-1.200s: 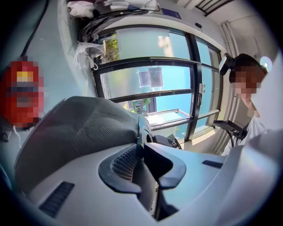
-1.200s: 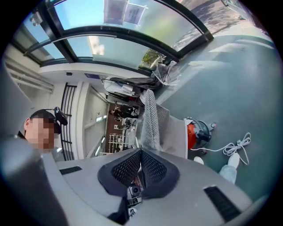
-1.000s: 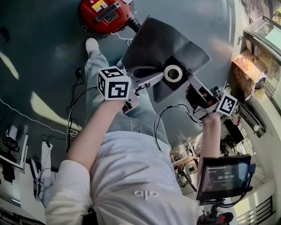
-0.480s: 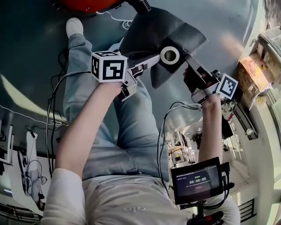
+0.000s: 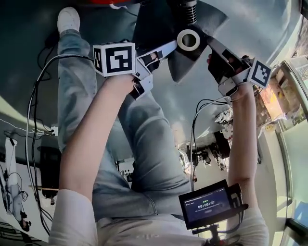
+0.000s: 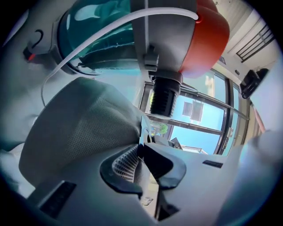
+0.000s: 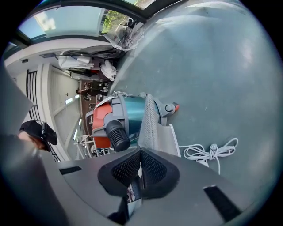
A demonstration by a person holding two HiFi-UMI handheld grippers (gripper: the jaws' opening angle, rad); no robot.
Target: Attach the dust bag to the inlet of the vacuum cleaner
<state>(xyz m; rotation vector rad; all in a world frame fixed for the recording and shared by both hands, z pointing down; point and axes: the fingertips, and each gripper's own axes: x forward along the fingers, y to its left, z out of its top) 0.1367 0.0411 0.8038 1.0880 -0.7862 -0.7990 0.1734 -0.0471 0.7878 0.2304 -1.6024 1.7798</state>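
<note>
A dark grey dust bag [image 5: 154,29] with a white collar ring [image 5: 188,40] hangs between my two grippers. My left gripper [image 5: 173,45] is shut on the bag's stiff edge left of the ring, and the bag's fabric [image 6: 84,123] fills that view. My right gripper [image 5: 211,43] is shut on the edge to the ring's right, seen end-on as bag edge [image 7: 150,121]. The red and teal vacuum cleaner [image 7: 119,117] lies on the floor. Its black ribbed inlet [image 5: 187,9] sits just beyond the ring, also visible as inlet [image 6: 163,97] and inlet [image 7: 118,136].
A coiled white cord [image 7: 212,152] lies on the grey floor beside the vacuum. The person's legs and a white shoe [image 5: 68,19] are below the left gripper. Black cables [image 5: 36,96] trail at left. A small monitor [image 5: 207,206] hangs near the body.
Both grippers have carried the bag down toward the vacuum, up the head view. The ring now sits just short of the inlet. The red body has slid out of frame.
</note>
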